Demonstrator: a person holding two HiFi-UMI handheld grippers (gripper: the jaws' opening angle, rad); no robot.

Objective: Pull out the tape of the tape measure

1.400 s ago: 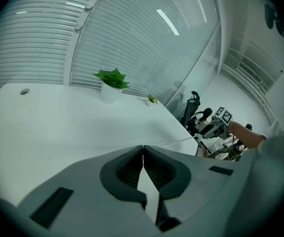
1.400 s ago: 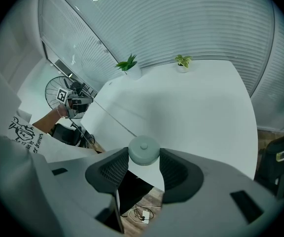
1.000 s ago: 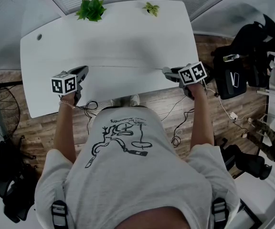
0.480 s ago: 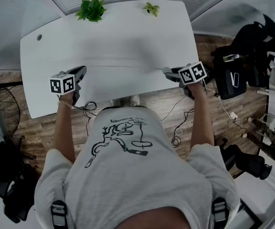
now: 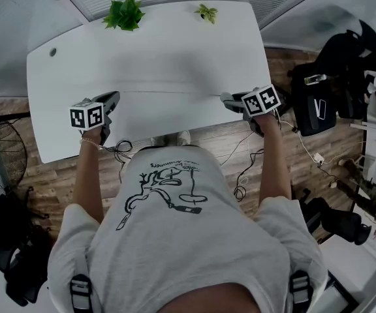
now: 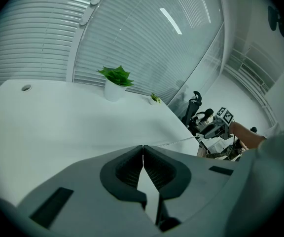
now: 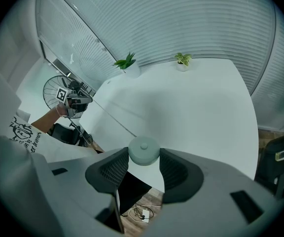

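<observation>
The left tool has its jaws pressed together with no gap, pinching the end of the tape. The thin strip leaves the jaw tips and runs off towards the other hand. The right tool is closed partway on the round case of the tape measure, one pad on each curved side. The tape leaves the case and heads away towards the left tool.

In the head view the left tool and the right tool are well apart. The tape is stretched nearly straight between them, just above the desk along the edge nearest the person.

The weakest point is probably the left pinch. It seems to hold only a small bit of thin tape, so a jerk or a twist of that hand could let the tip slide free, and the spring would likely whip the tape back into the case.

At the right tool the pads bear on a smooth, rounded body. A pull off the line of the tape could turn the case or squeeze it out of the jaws.

Beyond the tools, any slack could let the strip sag and catch on the desk edge. The two potted plants at the desk's far side are well clear.
</observation>
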